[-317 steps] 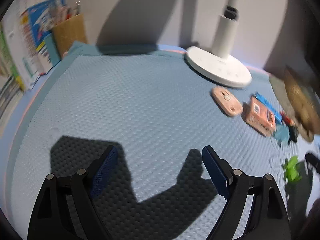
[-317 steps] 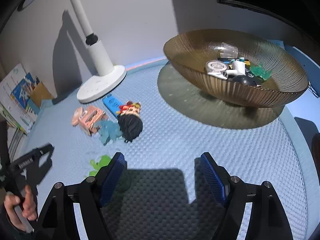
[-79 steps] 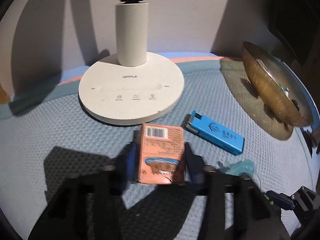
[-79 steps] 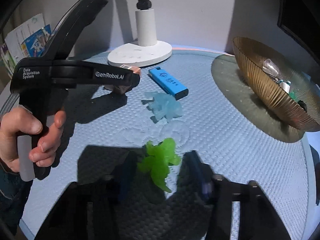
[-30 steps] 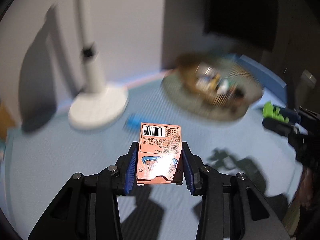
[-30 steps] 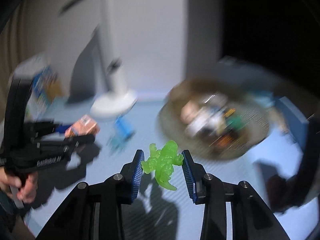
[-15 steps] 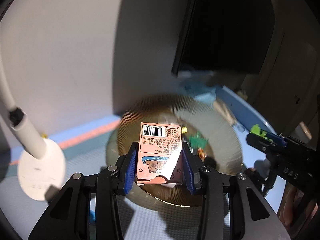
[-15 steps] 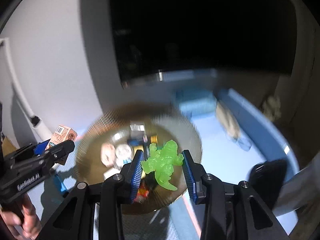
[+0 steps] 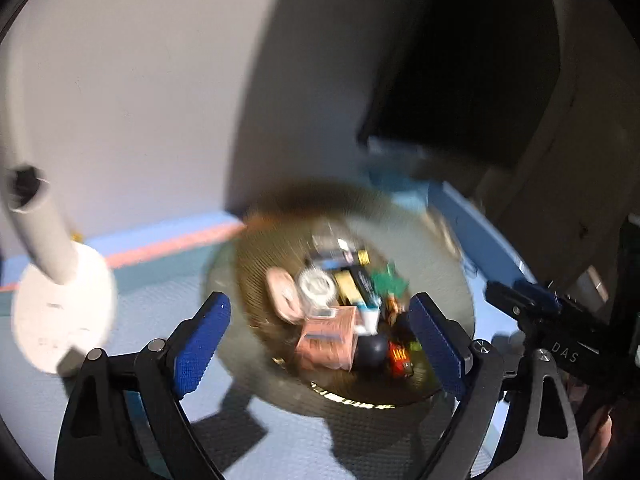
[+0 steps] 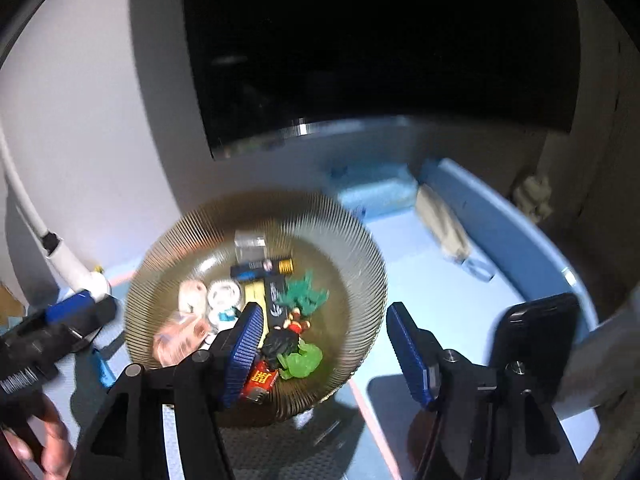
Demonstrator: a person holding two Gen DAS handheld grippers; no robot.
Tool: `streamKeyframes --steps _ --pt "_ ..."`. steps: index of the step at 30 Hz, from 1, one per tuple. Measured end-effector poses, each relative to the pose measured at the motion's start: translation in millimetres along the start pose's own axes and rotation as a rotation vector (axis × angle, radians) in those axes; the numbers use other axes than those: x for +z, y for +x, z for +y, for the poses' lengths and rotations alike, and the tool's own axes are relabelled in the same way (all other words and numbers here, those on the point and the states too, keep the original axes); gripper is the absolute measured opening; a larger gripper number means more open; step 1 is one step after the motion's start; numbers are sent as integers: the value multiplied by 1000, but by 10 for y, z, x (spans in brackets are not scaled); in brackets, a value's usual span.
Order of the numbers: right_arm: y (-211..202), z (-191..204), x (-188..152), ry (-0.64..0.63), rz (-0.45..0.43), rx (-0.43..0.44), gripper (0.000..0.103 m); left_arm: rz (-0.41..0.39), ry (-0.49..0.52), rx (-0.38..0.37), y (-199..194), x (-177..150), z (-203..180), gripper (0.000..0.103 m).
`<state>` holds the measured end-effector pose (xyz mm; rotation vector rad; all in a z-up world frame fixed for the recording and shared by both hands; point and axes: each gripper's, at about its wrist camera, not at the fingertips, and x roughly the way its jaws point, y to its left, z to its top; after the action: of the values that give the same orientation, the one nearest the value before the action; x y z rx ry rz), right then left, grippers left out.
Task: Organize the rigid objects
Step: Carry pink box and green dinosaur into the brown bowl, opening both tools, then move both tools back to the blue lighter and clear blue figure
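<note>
Two pieces lie freshly dropped in the ribbed brown bowl (image 10: 360, 240): the pink carton (image 9: 328, 338) below and ahead of the left gripper (image 9: 320, 344), and the green figure (image 10: 302, 362) just ahead of the right gripper (image 10: 324, 344). Both grippers hang over the bowl, and their jaws have just been opening, with nothing between the blue pads. I judge this the release step. Next, each hand should lift clear and go for whatever is left on the blue mat (image 9: 168, 280); a blue stick (image 10: 102, 368) shows left of the bowl. The white lamp base (image 9: 60, 316) stands far left, the black phone (image 10: 536, 344) to the right. The two grippers crowd each other above the bowl.
</note>
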<state>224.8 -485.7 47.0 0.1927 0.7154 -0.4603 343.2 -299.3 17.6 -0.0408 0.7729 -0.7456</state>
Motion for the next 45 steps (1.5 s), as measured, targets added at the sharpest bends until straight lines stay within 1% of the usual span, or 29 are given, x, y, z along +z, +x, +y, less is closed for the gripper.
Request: streamKeyframes --steps 2,5,7,10,12,14,17,20,22,25,28,29,30,31,32,34,35,40,45 --pt "-158 5 -1 5 -32 10 65 -33 -9 23 -263 -17 122 90" --pt "-300 21 -35 31 -35 65 70 -66 -54 54 -635 -117 366 90" --pt "-387 78 -74 38 -34 108 70 -81 -80 73 -858 -219 530 90" --pt "-526 232 -157 22 -41 144 71 -85 -116 132 -1132 -403 798 90" --pt "-615 362 -241 10 -48 178 75 -80 -157 157 -1292 -554 1009 91" --pt "-674 534 -361 -14 -47 219 83 -66 -207 174 -1377 -716 1204 90" --pt "-672 845 -628 -80 -20 257 84 -30 -278 196 -1413 -984 1462 90" --pt "-498 1160 -937 -143 33 314 83 17 -324 237 -1330 -1246 1648 90" --pt "-340 1323 -1141 -180 56 330 83 47 -328 268 -1242 -1385 1711 90" --pt "-70 1481 -1404 -238 86 300 83 86 -308 309 -1086 -1572 1755 90" --pt "165 1472 -1600 -220 124 313 84 99 -263 372 -929 -1716 1754 90" --pt "251 1465 -1625 -213 158 297 83 102 -240 402 -888 -1727 1719 90" --pt "295 1466 -1617 -210 173 287 83 99 -213 409 -886 -1704 1669 91" --pt "288 1463 -1600 -206 158 285 84 89 -187 403 -876 -1688 1617 93" --pt "286 1463 -1591 -206 150 284 85 108 -165 413 -832 -1686 1581 93" --pt "327 1478 -1592 -210 167 283 87 151 -138 434 -752 -1688 1554 93" --pt "345 1488 -1591 -214 177 281 87 152 -128 440 -746 -1690 1540 93" --pt "361 1507 -1591 -220 180 284 87 150 -135 420 -751 -1700 1553 95" --pt "370 1499 -1600 -216 186 287 89 156 -127 423 -744 -1710 1539 97"
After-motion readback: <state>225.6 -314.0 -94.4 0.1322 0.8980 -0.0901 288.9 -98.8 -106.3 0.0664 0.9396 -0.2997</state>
